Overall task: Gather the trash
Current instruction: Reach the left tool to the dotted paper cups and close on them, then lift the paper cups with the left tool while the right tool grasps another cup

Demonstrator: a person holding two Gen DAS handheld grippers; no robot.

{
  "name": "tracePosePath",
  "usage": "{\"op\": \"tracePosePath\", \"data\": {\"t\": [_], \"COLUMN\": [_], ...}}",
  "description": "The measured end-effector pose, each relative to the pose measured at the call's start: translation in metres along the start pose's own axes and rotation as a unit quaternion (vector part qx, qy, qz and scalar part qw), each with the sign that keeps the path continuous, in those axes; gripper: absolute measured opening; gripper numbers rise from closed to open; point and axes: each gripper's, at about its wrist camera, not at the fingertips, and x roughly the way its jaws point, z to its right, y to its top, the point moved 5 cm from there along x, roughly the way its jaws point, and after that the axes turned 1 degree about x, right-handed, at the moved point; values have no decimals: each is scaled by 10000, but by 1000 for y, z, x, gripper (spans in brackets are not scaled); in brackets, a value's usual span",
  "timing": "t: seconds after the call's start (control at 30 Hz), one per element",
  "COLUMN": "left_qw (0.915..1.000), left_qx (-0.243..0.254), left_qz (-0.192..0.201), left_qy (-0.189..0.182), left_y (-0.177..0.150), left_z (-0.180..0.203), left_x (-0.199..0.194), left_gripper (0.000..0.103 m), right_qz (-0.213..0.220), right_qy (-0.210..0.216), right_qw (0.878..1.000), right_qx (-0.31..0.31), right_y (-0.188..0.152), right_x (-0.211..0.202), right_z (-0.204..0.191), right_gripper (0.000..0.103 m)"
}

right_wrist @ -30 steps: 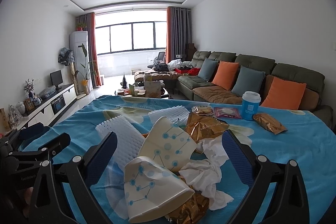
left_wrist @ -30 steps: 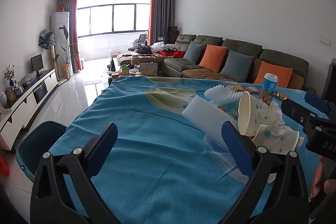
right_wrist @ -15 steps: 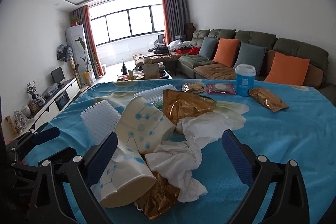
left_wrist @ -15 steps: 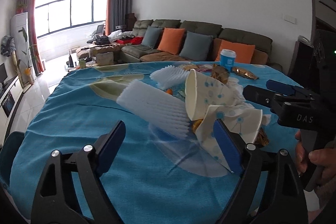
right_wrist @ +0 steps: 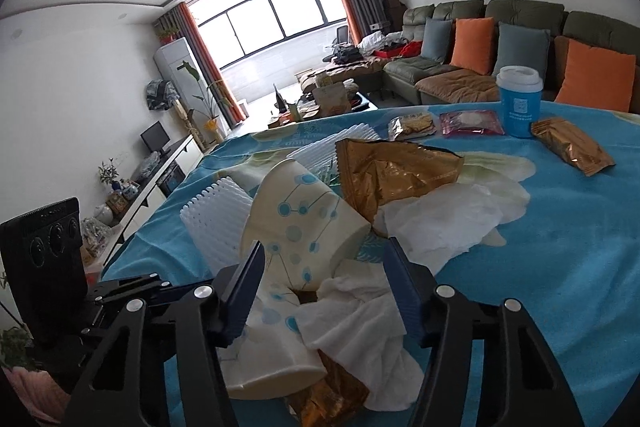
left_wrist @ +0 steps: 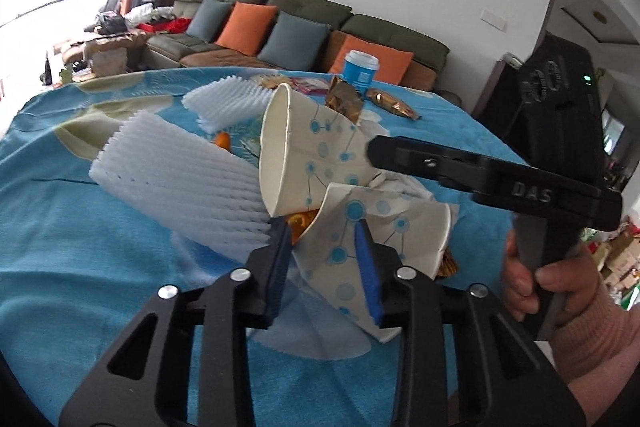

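Note:
A trash pile lies on the blue tablecloth (left_wrist: 80, 267). It holds two white paper cups with blue dots, white foam netting (left_wrist: 184, 179), crumpled tissue (right_wrist: 436, 219) and gold wrappers (right_wrist: 392, 171). My left gripper (left_wrist: 324, 255) has its jaws closed on the crushed lower cup (left_wrist: 376, 235). The upper cup (left_wrist: 308, 151) lies on its side above it. My right gripper (right_wrist: 324, 283) is partly closed around the upper cup (right_wrist: 300, 219) and tissue; its pads do not clearly press anything. The right gripper also shows in the left wrist view (left_wrist: 480, 175).
A blue lidded cup (right_wrist: 520, 99), a gold snack packet (right_wrist: 572, 147) and two small snack packets (right_wrist: 472, 123) lie at the table's far side. A sofa with orange and grey cushions (right_wrist: 472, 47) stands behind. A TV bench (right_wrist: 160, 167) runs along the left wall.
Both grippers have moved in onto the pile and narrowed. The left jaws have closed on the crushed cup; the right jaws have closed partway around the upper cup and tissue.

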Motion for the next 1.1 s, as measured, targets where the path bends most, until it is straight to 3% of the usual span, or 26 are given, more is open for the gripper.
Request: {"op": "tracePosePath", "data": {"t": [0.03,0.13,0.23,0.57,0.7,1.0,1.03,1.1], "left_qw": [10000,9996,9993,9981,9982,9992,9992,9989], "left_qx": [-10,34,110,334,308,-57,-120,-276], "left_qz": [-49,-164,-194,-191,-172,85,136,232], "left_qy": [-80,-227,-296,-483,-490,-385,-345,-286], "left_y": [-2,-3,-3,-7,-10,-10,-9,-8], "left_z": [0,3,8,27,27,8,3,-8], "left_x": [0,7,9,1,-5,-38,-43,-55], "left_gripper": [23,19,16,19,14,11,0,1], "right_qz": [-75,-253,-330,-181,-128,83,101,138], "right_qy": [73,231,279,446,465,528,555,614], "right_qw": [9999,9994,9990,9987,9987,9985,9984,9980], "right_qx": [10,62,110,174,157,73,61,35], "right_y": [0,-1,-3,-6,-5,7,9,11], "right_x": [4,15,20,16,15,4,2,1], "right_z": [-1,-5,-6,-14,-16,-23,-26,-31], "right_gripper": [52,37,15,14,14,13,13,13]}}
